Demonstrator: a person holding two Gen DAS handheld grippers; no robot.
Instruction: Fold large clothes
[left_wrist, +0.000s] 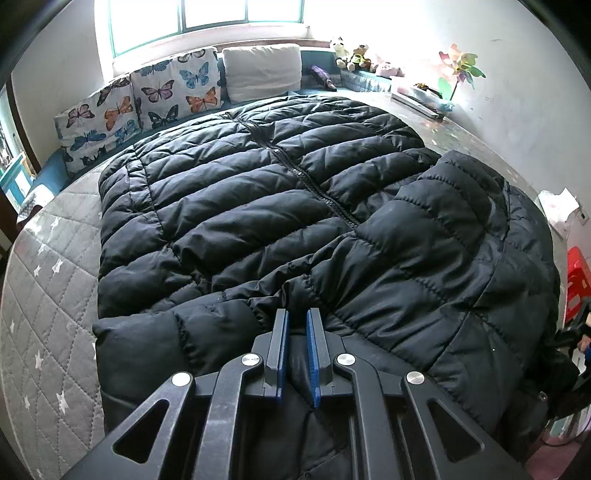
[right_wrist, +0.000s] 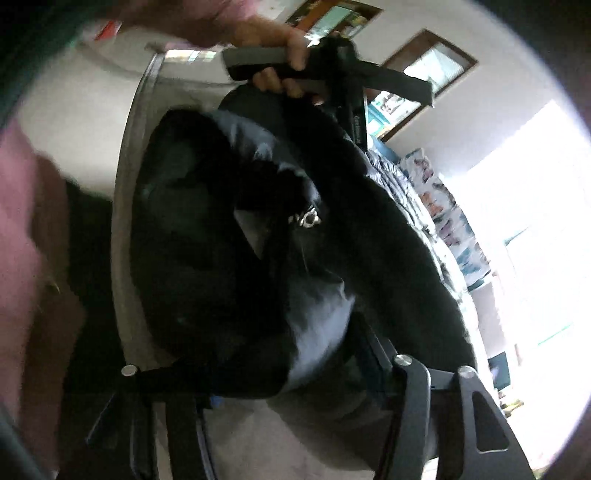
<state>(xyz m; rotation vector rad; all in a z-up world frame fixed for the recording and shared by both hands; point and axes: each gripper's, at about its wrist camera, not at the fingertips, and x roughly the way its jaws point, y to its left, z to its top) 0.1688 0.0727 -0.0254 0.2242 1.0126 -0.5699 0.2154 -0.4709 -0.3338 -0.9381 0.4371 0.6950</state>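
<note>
room: bright window on the far wall, white walls, framed pictures in the right wrist view. surface: bed with a grey quilted cover printed with white stars. ahead of the left jaws, beyond the coat: butterfly-print cushions, a plain white pillow, soft toys on the sill, a paper pinwheel to the far right. task item: black quilted puffer coat, spread across the bed, zip running away from the jaws, one padded part folded over the body to the right of the jaws. left gripper: blue pads nearly together, clamped on a ridge of the coat at its near edge. right gripper: view blurred; dark coat fabric bunched between and over the jaws, which stand partly apart; whether the pads press on it cannot be told. above it in that view, a hand grips the other tool's handle. red stool at far right.
</note>
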